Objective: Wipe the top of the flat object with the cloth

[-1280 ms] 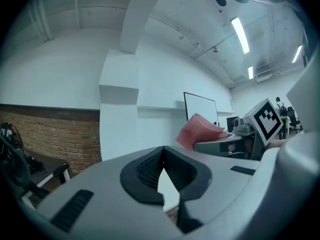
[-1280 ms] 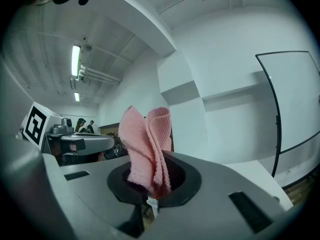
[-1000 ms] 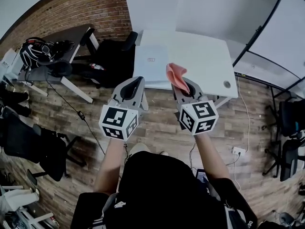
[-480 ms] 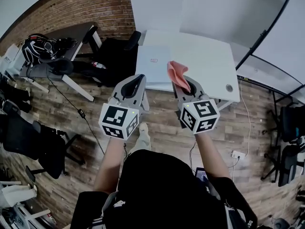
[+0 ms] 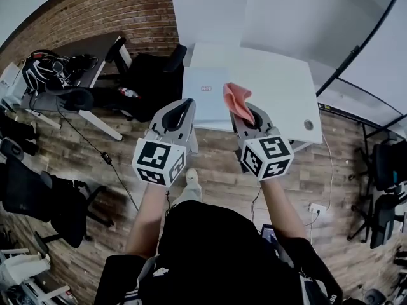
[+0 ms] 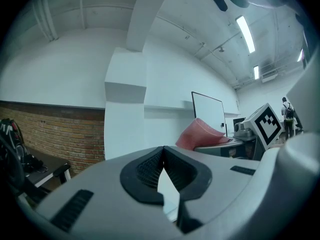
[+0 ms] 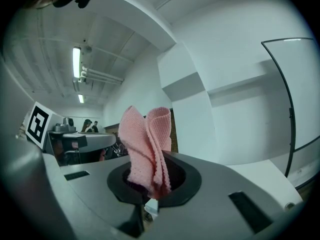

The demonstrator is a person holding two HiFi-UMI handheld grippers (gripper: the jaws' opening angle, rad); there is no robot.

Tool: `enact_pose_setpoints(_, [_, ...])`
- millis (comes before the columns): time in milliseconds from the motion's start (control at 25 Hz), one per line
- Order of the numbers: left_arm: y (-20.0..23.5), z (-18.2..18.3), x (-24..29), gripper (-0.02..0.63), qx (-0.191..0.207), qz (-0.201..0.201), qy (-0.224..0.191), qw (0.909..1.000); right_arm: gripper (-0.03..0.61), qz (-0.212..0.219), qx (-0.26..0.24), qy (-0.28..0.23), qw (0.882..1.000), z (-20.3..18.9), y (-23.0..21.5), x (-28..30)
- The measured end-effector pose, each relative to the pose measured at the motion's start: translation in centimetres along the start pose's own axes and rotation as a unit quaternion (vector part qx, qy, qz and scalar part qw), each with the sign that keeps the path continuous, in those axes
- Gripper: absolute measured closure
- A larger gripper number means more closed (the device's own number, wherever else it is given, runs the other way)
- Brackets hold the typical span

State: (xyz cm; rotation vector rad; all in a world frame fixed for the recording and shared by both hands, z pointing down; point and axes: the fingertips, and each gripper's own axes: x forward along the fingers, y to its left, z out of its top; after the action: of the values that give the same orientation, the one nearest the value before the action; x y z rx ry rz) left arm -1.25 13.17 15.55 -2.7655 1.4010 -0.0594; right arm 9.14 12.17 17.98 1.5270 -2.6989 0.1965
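Observation:
A flat pale laptop (image 5: 205,89) with a small red mark lies closed on the left part of the white table (image 5: 280,88). My right gripper (image 5: 245,115) is shut on a pink cloth (image 5: 236,100), which stands up folded from its jaws (image 7: 147,149). It hangs over the table's near edge, just right of the laptop. My left gripper (image 5: 181,114) is shut with nothing between its pads (image 6: 150,166), level with the right one, over the floor before the table. The pink cloth (image 6: 200,133) also shows at the right of the left gripper view.
A black office chair (image 5: 149,75) stands left of the white table. A dark desk (image 5: 70,62) with headphones and bags is at the far left. More chairs (image 5: 38,196) sit on the wooden floor. A cable hole (image 5: 309,124) marks the table's right corner.
Both grippers have moved forward toward the white table together. The laptop and table now lie closer under them. The cloth stays held in the right gripper.

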Motion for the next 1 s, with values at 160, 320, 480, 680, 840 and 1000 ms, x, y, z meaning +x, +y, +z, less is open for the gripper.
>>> enact_pose_setpoints(160, [2.2,-0.9,2.3,0.601,-0.007,-0.007,0.004,0.9999,0.534,-0.007,0.004,0.008,1.000,-0.5,-1.2,2.9])
enact_pose_setpoints(320, [5.2,-1.9,4.3,0.601,-0.017,-0.010,0.009,0.9998,0.534,-0.011,0.006,0.017,1.000,-0.9,-2.0,6.4])
enact_pose_setpoints(480, [8.3,-2.9,6.4,0.601,-0.027,-0.014,0.017,0.9994,0.534,-0.016,0.012,0.030,0.999,-1.4,-2.9,10.0])
enact_pose_setpoints(680, [11.8,-4.1,9.0,0.601,-0.044,-0.028,0.029,0.9982,0.534,-0.029,0.016,0.047,0.998,-1.7,-3.8,14.0])
enact_pose_setpoints(840, [14.5,-5.1,11.2,0.601,-0.051,-0.046,0.041,0.9968,0.534,-0.042,0.018,0.060,0.997,-1.9,-4.6,17.0])
enact_pose_setpoints(1000, [16.6,-7.2,13.1,0.601,-0.057,-0.068,0.067,0.9938,0.534,-0.064,0.024,0.075,0.995,-2.4,-5.6,19.6])
